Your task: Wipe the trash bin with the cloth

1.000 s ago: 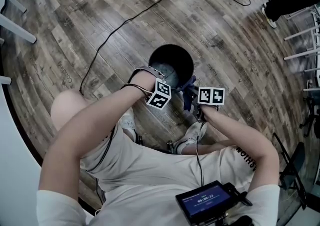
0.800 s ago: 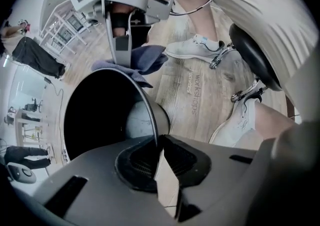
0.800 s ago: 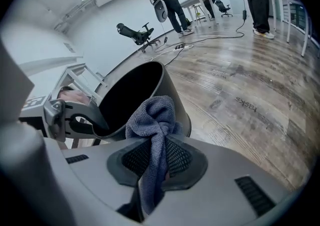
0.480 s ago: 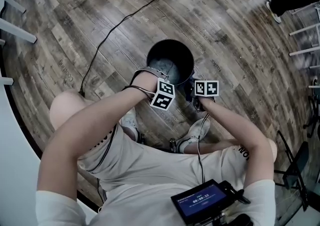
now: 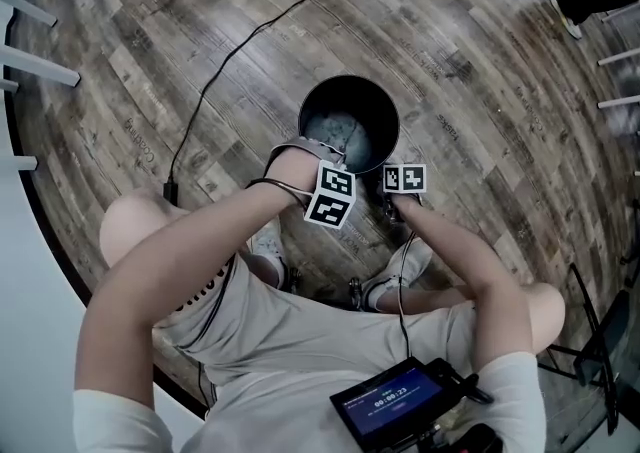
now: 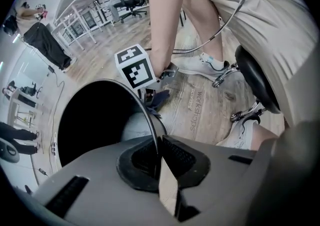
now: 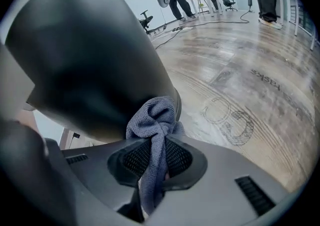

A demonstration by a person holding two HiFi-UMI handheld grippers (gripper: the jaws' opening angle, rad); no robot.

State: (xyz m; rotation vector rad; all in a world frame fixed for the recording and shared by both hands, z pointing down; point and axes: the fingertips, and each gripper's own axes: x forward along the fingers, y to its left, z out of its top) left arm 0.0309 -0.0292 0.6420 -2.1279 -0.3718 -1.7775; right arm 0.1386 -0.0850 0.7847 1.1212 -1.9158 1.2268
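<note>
While the trash bin point(image 5: 385, 113) stands upright on the wood floor point(image 5: 130, 51), both grippers are working its near side, the side closest to the person's shoes point(image 5: 405, 263).

The left gripper point(image 6: 159, 159) comes at the bin from above, pointing steeply down onto the near rim. Its jaws have just been closing, and the thin metal rim runs right between them. One pad is inside the bin and one outside, pinched together with basically no gap, so the bin is held by its lip.

The right gripper point(image 7: 156, 162) is just outside the bin, low down beside the dark outer wall, a bit to the right of where the left one grips. Its jaws are clamped tight on the cloth point(image 7: 154, 120), a grey-blue towel-ish rag. A bunched wad of it sticks out past the tips and sits against the bin's wall. From the left gripper view you can see that wad poking out just past the rim on the outside.

Only other thing worth noting is a black cable point(image 5: 232, 53) snaking over the floor, off to the far left of the bin and not touching it.
</note>
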